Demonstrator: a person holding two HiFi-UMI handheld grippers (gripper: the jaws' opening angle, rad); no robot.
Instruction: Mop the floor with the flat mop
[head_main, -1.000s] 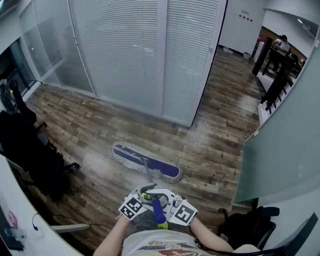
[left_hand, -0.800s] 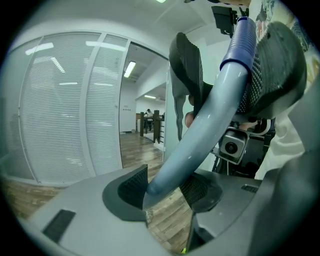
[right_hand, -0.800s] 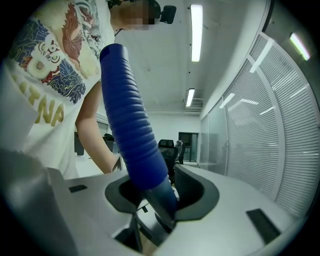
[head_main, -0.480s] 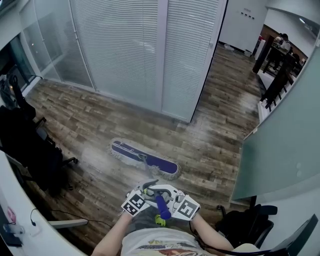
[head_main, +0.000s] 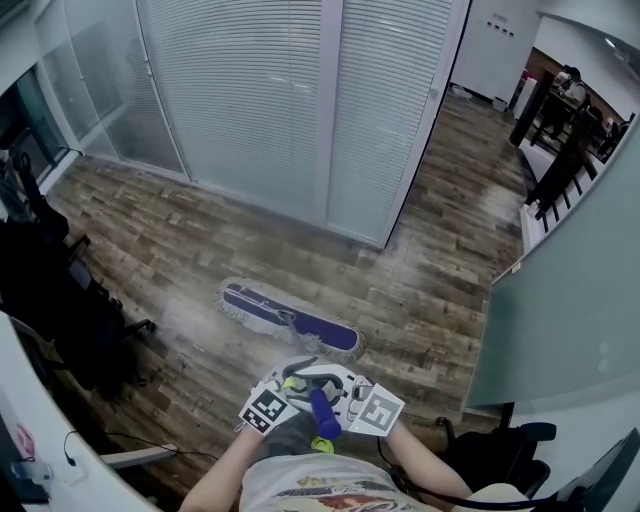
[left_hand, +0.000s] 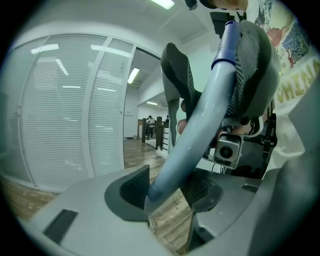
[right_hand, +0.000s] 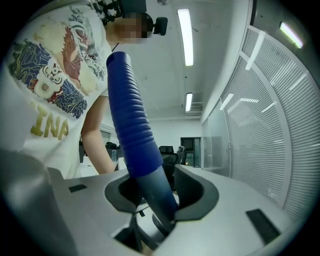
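The flat mop's blue head (head_main: 290, 321) with its pale fringe lies on the wooden floor (head_main: 180, 240) just ahead of me. Its pole (head_main: 297, 352) slopes back to my two grippers, which sit close together in front of my body. My left gripper (head_main: 295, 385) is shut on the grey pole (left_hand: 190, 135), which crosses between its dark pads (left_hand: 134, 186). My right gripper (head_main: 345, 392) is shut on the handle just below the ribbed blue grip (right_hand: 131, 120). The left gripper view also shows the right gripper's fingers (left_hand: 176, 75) around the handle higher up.
A glass partition with white blinds (head_main: 250, 100) runs across ahead. A frosted glass wall (head_main: 570, 300) stands at the right. Black office chairs (head_main: 50, 290) and a white desk (head_main: 30, 440) crowd the left, and a black chair (head_main: 495, 450) is at lower right. People stand in the far room (head_main: 570, 90).
Both grippers have shifted a little with the handle, and the mop head has slid slightly away across the floor. Both grips look unchanged.
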